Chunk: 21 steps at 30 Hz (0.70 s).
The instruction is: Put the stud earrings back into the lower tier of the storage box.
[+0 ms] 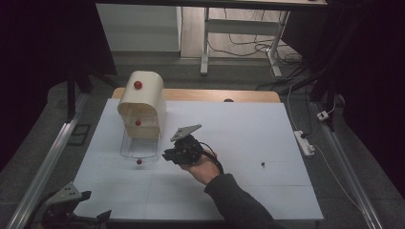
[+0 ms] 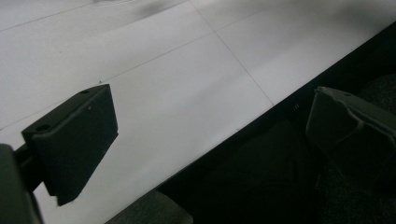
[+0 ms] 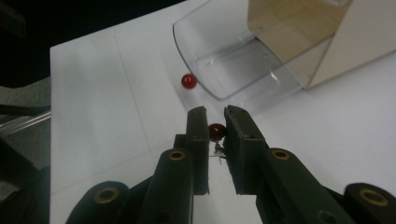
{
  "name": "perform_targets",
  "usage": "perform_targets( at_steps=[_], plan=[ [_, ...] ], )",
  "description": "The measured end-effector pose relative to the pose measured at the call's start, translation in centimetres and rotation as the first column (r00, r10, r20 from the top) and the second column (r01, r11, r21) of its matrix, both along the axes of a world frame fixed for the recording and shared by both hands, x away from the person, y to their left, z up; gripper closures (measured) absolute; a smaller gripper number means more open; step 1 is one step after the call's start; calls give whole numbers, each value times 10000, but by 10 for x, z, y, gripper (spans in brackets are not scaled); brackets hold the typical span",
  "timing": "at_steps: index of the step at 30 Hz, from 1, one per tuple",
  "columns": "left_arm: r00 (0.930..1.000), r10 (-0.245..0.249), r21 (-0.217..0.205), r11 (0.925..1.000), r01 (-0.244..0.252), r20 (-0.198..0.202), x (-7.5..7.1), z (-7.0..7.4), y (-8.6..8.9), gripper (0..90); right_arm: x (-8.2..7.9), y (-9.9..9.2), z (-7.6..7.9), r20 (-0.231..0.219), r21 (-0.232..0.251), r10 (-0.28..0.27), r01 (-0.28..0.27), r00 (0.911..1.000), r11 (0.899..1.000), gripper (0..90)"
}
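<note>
- One cream breadbox (image 1: 142, 102) stands near the far left corner of the white table (image 1: 248, 138), its clear lid (image 1: 139, 147) swung down flat onto the tabletop in front of it.
- Red balls, counted from the high view: one on the box's rounded top (image 1: 138, 85), one at its open front (image 1: 138, 122), one on the table (image 1: 139, 162) just past the lid's near edge.
- The right gripper view adds a fourth: a dark red cherry (image 3: 216, 131) with a thin stem, pinched between the fingers (image 3: 197, 135), with the loose ball (image 3: 188, 81) lying on the table just beside the curved rim of the lid (image 3: 224, 60).
- The right gripper (image 1: 168, 155), one of two, hangs over the middle of the table, just right of the lid, pointing left; its jaws are clenched nearly together on the cherry, which sits at their tips. A dark-sleeved arm reaches it from the near edge.
- The left gripper (image 1: 98, 217) rests at the near left corner; its own view (image 2: 210, 135) shows the jaws spread wide with nothing between them, one over the white top and one past the table's edge.
- One small dark speck (image 1: 263, 164) lies well apart toward the right edge.
</note>
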<state>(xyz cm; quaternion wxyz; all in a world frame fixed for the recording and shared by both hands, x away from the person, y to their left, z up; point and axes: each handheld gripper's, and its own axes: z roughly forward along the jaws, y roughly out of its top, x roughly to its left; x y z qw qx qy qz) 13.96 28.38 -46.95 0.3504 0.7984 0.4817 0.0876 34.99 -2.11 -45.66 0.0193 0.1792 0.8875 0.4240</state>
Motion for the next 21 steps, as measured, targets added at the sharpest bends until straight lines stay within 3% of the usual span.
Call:
perform_targets(
  at_steps=[16, 21],
  plan=[
    [10000, -33, -25, 10000, 33, 14, 0, 0, 0, 23, 18, 44, -6, 79, 201, -168, 166, 9998, 9997, 795],
    [10000, -42, -21, 10000, 42, 26, 0, 0, 0, 22, 20, 58, -12, 247, -185, -99, 103, 9996, 9998, 795]
  ],
)
